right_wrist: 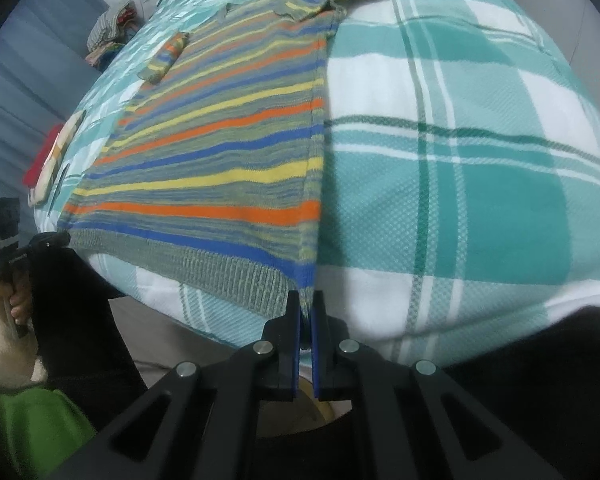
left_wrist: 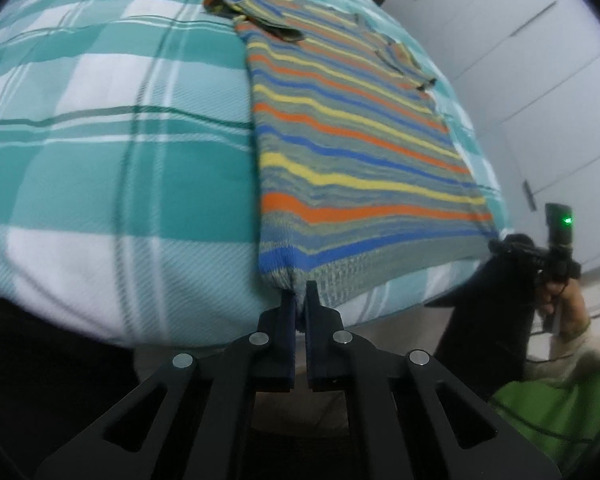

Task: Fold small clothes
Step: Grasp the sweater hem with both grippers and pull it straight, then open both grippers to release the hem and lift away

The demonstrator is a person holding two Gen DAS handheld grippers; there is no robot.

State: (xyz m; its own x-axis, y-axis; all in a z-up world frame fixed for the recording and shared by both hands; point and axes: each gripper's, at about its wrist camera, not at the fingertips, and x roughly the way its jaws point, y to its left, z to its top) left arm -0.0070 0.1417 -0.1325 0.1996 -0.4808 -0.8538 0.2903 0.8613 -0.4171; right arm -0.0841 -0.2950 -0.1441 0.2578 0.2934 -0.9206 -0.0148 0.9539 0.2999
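Jaws of the left gripper (left_wrist: 299,294) are pinched shut on one bottom corner of a striped knit sweater (left_wrist: 352,148), and the right gripper (right_wrist: 307,304) is likewise clamped on the opposite bottom corner, so both hem corners are held at the near edge of the bed. Between the two grips the ribbed hem (right_wrist: 220,270) runs taut along that edge, which suggests the step in hand is the lengthwise fold, with the garment gripped and ready to be carried. The next move would call for both hands to lift together and carry the hem away from the person toward the collar, keeping the corners level and equally far apart so the knit lands square and does not sag in the middle. Beyond the hem, the sweater's body lies flat on the teal and white plaid bedcover (left_wrist: 112,128), and both sleeves (right_wrist: 166,58) are already turned in across the chest. Farther off in the right wrist view, a red and cream item (right_wrist: 50,152) lies near the bed's left edge, and a small stack of folded clothes (right_wrist: 110,34) sits past the far end. No basket, box or other container shows in either view, so nothing can be said of any contents.
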